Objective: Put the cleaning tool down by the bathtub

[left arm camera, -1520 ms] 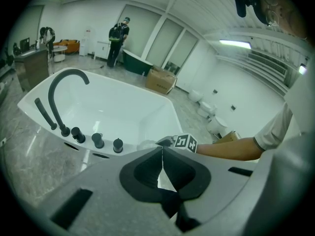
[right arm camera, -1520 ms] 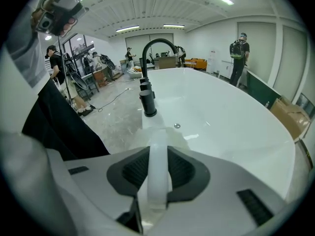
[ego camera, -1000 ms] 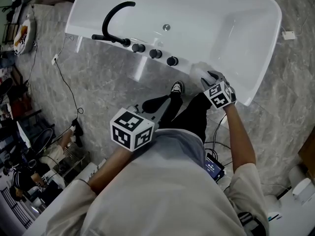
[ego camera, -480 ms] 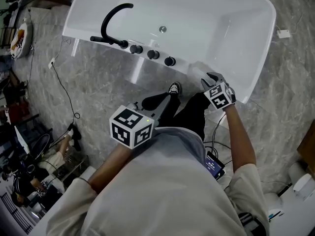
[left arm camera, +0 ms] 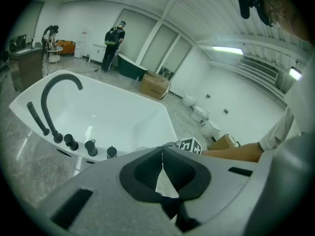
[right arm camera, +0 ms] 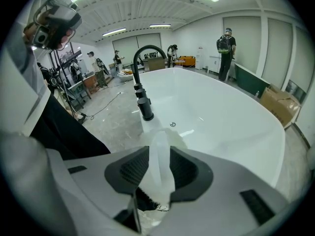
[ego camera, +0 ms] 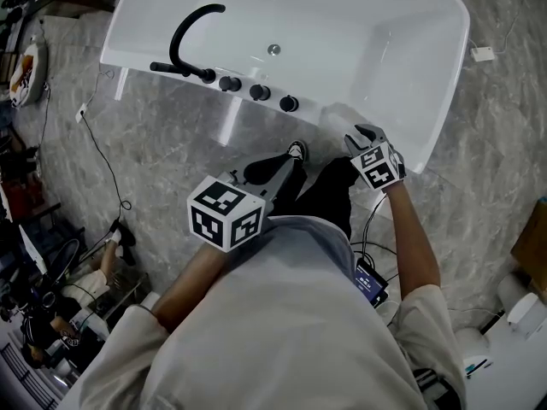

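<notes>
Right tool (right arm camera: 158, 162) (ego camera: 360, 136): jaws clamped on the cleaning tool (right arm camera: 160, 149), ribbed black pads pressed against both sides of its handle.
Cleaning tool look: translucent, milky-white plastic. It has a narrow flat handle and widens into a broader pale head past the jaw tips. No colour or markings are readable.
Position: in the head view the head of the cleaning tool (ego camera: 336, 116) overlies the bathtub's (ego camera: 385, 49) near rim, on the side facing the person, just right of the three black knobs (ego camera: 259, 93). Can't tell whether it touches the rim or hangs just above it.
Left tool (left arm camera: 162, 173) (ego camera: 272, 176): jaws together at the tips with nothing between them. It is held off the bathtub's near side, over the marble floor (ego camera: 171, 143), pointing toward the tub.
Bathtub: white, dry-looking, with a black arched faucet (ego camera: 184, 32) at its left end.
</notes>
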### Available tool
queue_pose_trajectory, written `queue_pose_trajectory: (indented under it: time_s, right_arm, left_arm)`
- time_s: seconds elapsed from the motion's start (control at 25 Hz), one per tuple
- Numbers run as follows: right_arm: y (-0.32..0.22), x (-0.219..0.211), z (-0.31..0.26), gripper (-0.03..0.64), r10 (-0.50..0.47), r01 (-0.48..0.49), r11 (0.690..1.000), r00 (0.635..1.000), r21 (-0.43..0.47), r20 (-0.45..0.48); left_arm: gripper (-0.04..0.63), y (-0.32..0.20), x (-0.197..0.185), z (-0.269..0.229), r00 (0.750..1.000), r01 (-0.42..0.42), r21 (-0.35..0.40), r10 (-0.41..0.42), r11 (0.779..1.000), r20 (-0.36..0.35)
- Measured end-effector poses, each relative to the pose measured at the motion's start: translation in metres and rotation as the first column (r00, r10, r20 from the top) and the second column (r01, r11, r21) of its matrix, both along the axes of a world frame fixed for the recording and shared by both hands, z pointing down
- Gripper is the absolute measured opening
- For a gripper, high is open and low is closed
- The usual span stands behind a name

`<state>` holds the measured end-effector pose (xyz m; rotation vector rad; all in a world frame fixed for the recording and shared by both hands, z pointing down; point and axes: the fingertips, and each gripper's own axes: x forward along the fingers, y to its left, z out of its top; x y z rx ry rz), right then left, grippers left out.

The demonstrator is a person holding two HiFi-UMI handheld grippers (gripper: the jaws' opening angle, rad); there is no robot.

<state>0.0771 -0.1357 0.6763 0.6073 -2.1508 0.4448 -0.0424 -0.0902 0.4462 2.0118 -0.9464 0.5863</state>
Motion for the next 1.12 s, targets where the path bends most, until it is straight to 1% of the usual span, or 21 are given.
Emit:
queue_pose_trajectory:
  time_s: [0.28,0.56,0.64,0.84,1.0,1.12]
  right_arm:
    - [0.007,0.004,-0.009,0.113,0.021,-0.021,1.000,1.000,0.005,-0.016]
    - [0.017,0.003,-0.027,0.098,0.052,-0.052,0.998,0.999,0.036,0.004]
    - [0.020,0.005,-0.032,0.097,0.077,-0.077,0.996,0.997,0.034,0.015]
    - [0.025,0.004,-0.046,0.083,0.174,-0.175,0.985,0.983,0.006,0.065]
    - [0.027,0.003,-0.062,0.072,0.213,-0.214,0.977,0.972,0.000,0.096]
    - [0.029,0.001,-0.074,0.067,0.266,-0.266,0.964,0.953,-0.016,0.145]
  left_arm:
    - [0.009,0.000,0.000,-0.006,1.000,0.005,0.019,-0.005,1.000,-0.021]
    - [0.009,-0.001,0.001,-0.013,0.999,-0.008,0.043,0.010,0.999,-0.043]
    - [0.009,-0.001,0.002,-0.014,0.999,-0.012,0.048,0.015,0.999,-0.050]
    - [0.009,-0.003,0.002,-0.017,0.998,-0.025,0.061,0.029,0.998,-0.059]
    - [0.009,-0.005,0.002,-0.019,0.997,-0.035,0.068,0.040,0.997,-0.067]
    - [0.009,-0.008,0.000,-0.021,0.996,-0.041,0.072,0.046,0.997,-0.071]
